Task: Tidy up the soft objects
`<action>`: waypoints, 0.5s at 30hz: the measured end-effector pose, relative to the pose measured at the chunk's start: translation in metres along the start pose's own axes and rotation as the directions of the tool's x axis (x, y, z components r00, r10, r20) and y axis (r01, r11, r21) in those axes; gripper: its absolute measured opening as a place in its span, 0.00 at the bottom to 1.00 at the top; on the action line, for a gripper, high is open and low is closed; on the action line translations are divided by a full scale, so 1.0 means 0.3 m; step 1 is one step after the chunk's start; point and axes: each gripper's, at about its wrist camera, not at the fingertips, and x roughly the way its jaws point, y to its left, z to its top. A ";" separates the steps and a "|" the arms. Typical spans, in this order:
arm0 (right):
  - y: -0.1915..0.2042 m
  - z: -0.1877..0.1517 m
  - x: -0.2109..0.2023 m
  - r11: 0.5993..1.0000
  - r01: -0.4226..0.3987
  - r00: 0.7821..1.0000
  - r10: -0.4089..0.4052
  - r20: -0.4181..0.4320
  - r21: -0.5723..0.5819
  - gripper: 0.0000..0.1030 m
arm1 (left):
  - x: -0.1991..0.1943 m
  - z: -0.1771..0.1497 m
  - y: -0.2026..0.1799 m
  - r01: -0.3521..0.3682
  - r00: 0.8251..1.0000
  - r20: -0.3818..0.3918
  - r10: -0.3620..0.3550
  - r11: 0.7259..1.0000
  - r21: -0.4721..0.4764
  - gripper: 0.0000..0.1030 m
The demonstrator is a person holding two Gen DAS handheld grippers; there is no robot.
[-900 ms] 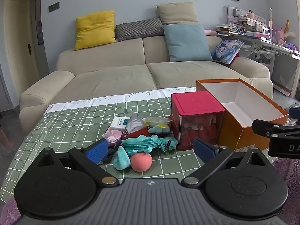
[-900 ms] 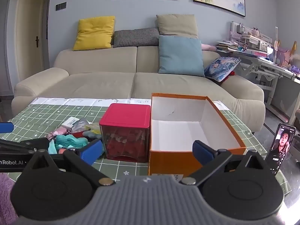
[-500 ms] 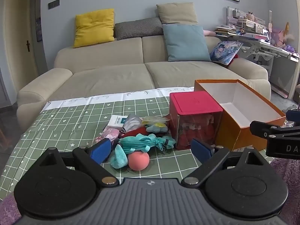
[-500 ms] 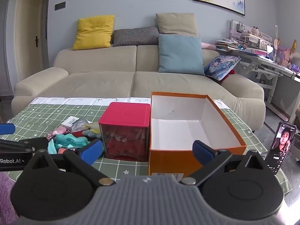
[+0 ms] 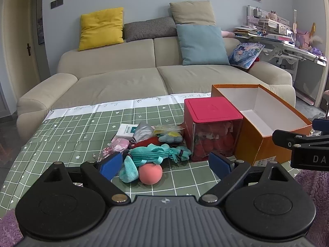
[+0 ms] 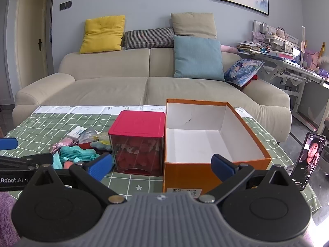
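While a beige sofa (image 6: pixel 144 86) fills the background behind it, the desk (image 5: pixel 72 131) under a green checked cloth carries everything else. Largest on it is the orange box (image 6: pixel 207 144), open-topped, white inside and holding nothing visible, standing at the right side. Touching or just beside its left wall is the red bin (image 6: pixel 137 144), a cube with a red lid and clear walls showing red contents.

Left of the bin lies the pile of soft things: a teal zip pouch (image 5: pixel 154 152) in the middle, a teal plush piece (image 5: pixel 128 169) at its near left, a pink ball (image 5: pixel 150 173) touching that piece at the near edge, a blue plush (image 5: pixel 170 138) and a yellow packet (image 5: pixel 166 129) behind, a pink wrapped bundle (image 5: pixel 117 146) at the left, and a white card pack (image 5: pixel 126 131) at the far left corner of the pile. A phone (image 6: pixel 308 160) stands upright at the desk's right edge, well apart from the pile.

The left tool (image 5: pixel 164 163) hovers low over the near edge of the pile, its blue pads spread wide on either side of the ball and pouch, gripping nothing. The right tool (image 6: pixel 161 166) hangs before the box and bin, its pads likewise spread wide and holding nothing.
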 end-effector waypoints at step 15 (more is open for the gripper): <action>0.004 -0.012 0.011 1.000 -0.001 1.000 0.001 -0.006 0.002 0.98 | 0.003 -0.002 0.006 -0.003 1.000 -0.003 0.003 1.000 -0.006 1.00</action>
